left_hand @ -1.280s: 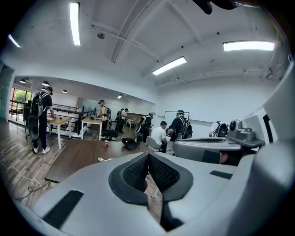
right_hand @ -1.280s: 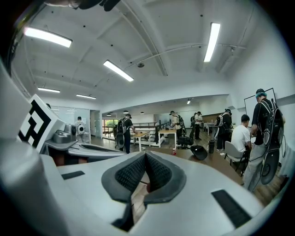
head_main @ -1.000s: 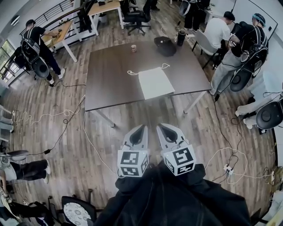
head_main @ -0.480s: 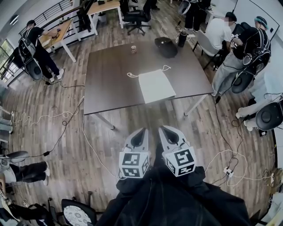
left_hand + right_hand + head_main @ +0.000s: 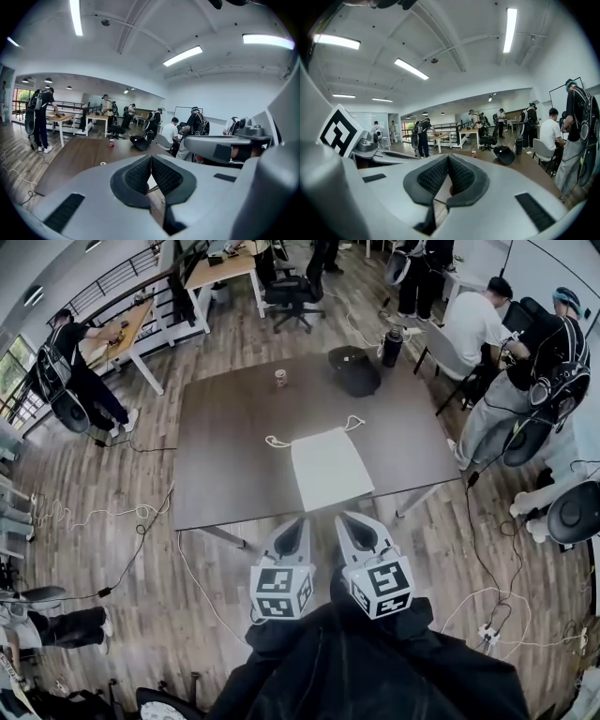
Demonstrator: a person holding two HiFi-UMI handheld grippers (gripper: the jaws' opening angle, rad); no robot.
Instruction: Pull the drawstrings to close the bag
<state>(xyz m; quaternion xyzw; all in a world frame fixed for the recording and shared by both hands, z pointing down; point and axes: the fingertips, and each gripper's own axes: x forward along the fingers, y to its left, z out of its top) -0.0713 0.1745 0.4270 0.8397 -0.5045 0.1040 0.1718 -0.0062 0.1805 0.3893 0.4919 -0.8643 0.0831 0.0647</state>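
Note:
A white drawstring bag point(image 5: 329, 465) lies flat on the dark brown table point(image 5: 225, 456), near its front edge. Its white cords loop out from the far end, one to the left point(image 5: 277, 441) and one to the right point(image 5: 353, 423). My left gripper point(image 5: 291, 531) and right gripper point(image 5: 352, 527) hang side by side just short of the table's front edge, both shut and holding nothing. In the left gripper view the left gripper point(image 5: 151, 161) has its pads together, and so has the right gripper point(image 5: 448, 161) in the right gripper view. A sliver of the bag point(image 5: 152, 183) shows below the left jaws.
A small red can point(image 5: 280, 378) and a black cap-like object point(image 5: 355, 368) sit at the table's far side, a dark bottle point(image 5: 392, 346) beyond it. Several people stand or sit around, some close at the right point(image 5: 525, 381). Cables point(image 5: 131, 521) trail over the wooden floor.
The table and bag have come closer in the head view as I moved toward them. Both grippers stayed shut and side by side.

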